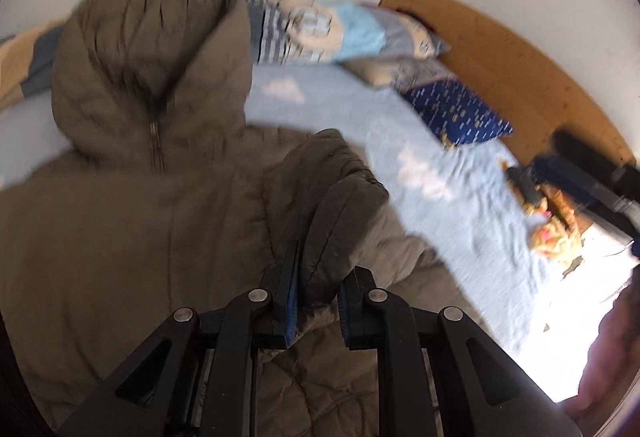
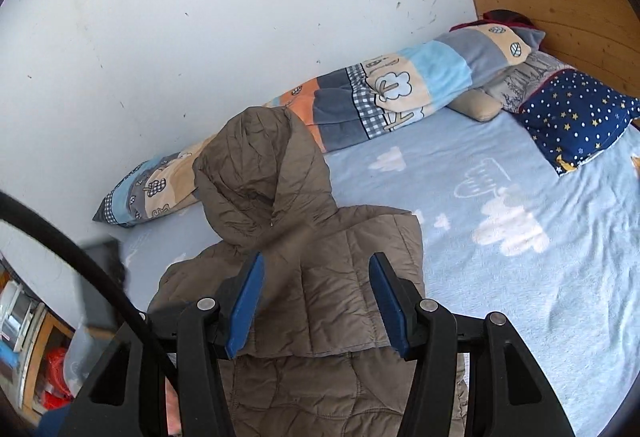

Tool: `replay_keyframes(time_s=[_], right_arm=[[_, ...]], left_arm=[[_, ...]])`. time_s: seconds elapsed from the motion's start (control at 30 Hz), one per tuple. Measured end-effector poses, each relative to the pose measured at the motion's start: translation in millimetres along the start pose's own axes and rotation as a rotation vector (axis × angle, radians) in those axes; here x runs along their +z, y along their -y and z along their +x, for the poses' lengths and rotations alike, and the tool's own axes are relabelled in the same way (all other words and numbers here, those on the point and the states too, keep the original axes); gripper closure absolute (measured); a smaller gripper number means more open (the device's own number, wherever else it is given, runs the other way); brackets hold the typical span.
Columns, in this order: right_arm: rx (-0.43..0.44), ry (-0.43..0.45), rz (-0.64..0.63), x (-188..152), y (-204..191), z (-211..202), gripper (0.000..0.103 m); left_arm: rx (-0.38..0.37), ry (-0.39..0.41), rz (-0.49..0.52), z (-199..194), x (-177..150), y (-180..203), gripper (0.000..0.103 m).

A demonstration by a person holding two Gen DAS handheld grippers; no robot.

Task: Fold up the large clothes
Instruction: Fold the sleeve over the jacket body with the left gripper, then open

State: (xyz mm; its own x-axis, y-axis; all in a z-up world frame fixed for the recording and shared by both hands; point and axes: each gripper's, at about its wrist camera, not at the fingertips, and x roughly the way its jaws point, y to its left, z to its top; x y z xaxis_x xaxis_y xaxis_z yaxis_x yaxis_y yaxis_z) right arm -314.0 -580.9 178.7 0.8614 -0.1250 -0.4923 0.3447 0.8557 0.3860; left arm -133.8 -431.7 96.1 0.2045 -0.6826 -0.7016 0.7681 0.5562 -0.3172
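1. Left hand-held gripper [image 1: 314,301], bottom centre of the left wrist view: its blue pads are clamped on a bunched sleeve [image 1: 340,197] of the jacket [image 1: 132,205], lifted clear of the body of the garment. This view is motion-blurred.
2. Right hand-held gripper [image 2: 316,301], bottom centre of the right wrist view: jaws spread wide, holding nothing, poised above the jacket [image 2: 320,297] without visible contact.
3. Jacket position: flat on the bed [image 2: 520,277], front up, hood [image 2: 260,177] toward the upper left of the frame near the wall [image 2: 240,17], hem running off the bottom edge. Its long axis lies roughly along both grippers' fingers.
4. Deciding relation: the sleeve sits on the lower right of the torso in the left wrist view, so the coming fold probably carries it across, toward the zip [image 1: 156,149] line.
5. Bedding: rolled quilt [image 2: 380,89] and starred pillow [image 2: 576,121] lie well apart from the jacket, at upper right.
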Motion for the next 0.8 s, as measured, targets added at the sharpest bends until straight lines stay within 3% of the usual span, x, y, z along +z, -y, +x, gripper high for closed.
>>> replay_keyframes(time_s=[0.03,0.07,0.1,0.17,0.2,0.27,0.37,0.47,0.57,0.67,0.73,0.8], right_arm=[[-0.003,0.0,0.001,-1,1,-1,0.044],[-0.004,-0.003,0.001,-1,1,0,0.044],[-0.003,-0.008,0.002,-2,2,2,0.044],[0.001,-0.014,0.01,-1,4,5,0.044],[0.003,-0.018,0.013,-1,5,7,0.044],[0.003,-0.02,0.016,-1,6,9,0.044],[-0.002,-0.021,0.019,-1,7,13,0.044],[-0.001,-0.019,0.028,-1,8,15,0.044],[0.017,-0.029,0.025,0,6,20,0.044],[0.051,-0.062,-0.01,-4,-8,37,0.044],[0.081,-0.11,-0.048,-11,-22,54,0.049],[0.086,-0.159,-0.1,-19,-35,72,0.053]], left_arm=[[0.008,-0.016,-0.008,8,-4,-3,0.078],[0.016,-0.03,-0.018,12,-8,-4,0.066],[0.011,-0.042,-0.027,15,-14,-3,0.059],[0.001,-0.051,-0.025,14,-20,2,0.053],[-0.008,-0.054,-0.018,13,-22,5,0.042],[-0.048,-0.051,-0.021,0,-22,9,0.031],[-0.106,-0.015,-0.017,-23,-17,15,0.029],[-0.113,0.029,-0.019,-53,-8,14,0.029],[0.009,0.077,-0.044,-83,0,-5,0.029],[0.209,0.1,-0.107,-103,2,-51,0.029],[0.336,0.086,-0.137,-104,-4,-84,0.029],[0.416,0.057,-0.192,-99,-15,-126,0.029]])
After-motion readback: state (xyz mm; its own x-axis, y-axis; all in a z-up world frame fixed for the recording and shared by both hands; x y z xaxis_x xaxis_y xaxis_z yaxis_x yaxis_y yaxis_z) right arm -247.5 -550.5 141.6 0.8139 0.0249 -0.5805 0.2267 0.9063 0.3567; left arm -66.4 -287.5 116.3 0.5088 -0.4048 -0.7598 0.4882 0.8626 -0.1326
